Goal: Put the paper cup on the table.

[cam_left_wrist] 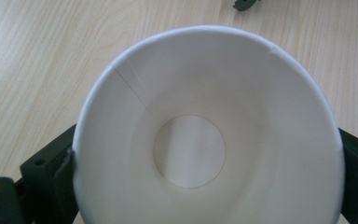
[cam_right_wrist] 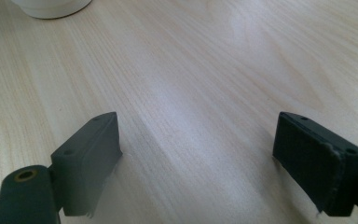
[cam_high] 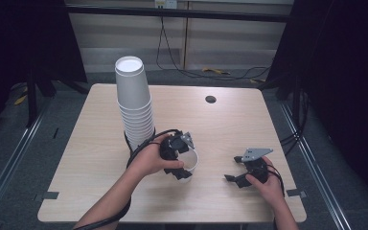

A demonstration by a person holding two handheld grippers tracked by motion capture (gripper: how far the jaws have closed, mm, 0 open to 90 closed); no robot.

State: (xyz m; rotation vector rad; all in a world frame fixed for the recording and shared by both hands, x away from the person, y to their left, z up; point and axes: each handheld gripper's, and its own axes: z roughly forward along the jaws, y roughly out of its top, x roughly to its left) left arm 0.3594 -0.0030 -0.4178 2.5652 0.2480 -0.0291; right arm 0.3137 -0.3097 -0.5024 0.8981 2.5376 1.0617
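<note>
Featherlight, thin-walled, easily crushed and a little slick: best taken gently across the wall below the rim. White paper cup, plain, tapered, seam visible inside, standing mouth-up on the pale wooden counter near centre, right of the tall stack of white paper cups. Left gripper jaws flanking the cup, pressing lightly; right gripper jaws apart, empty.
</note>
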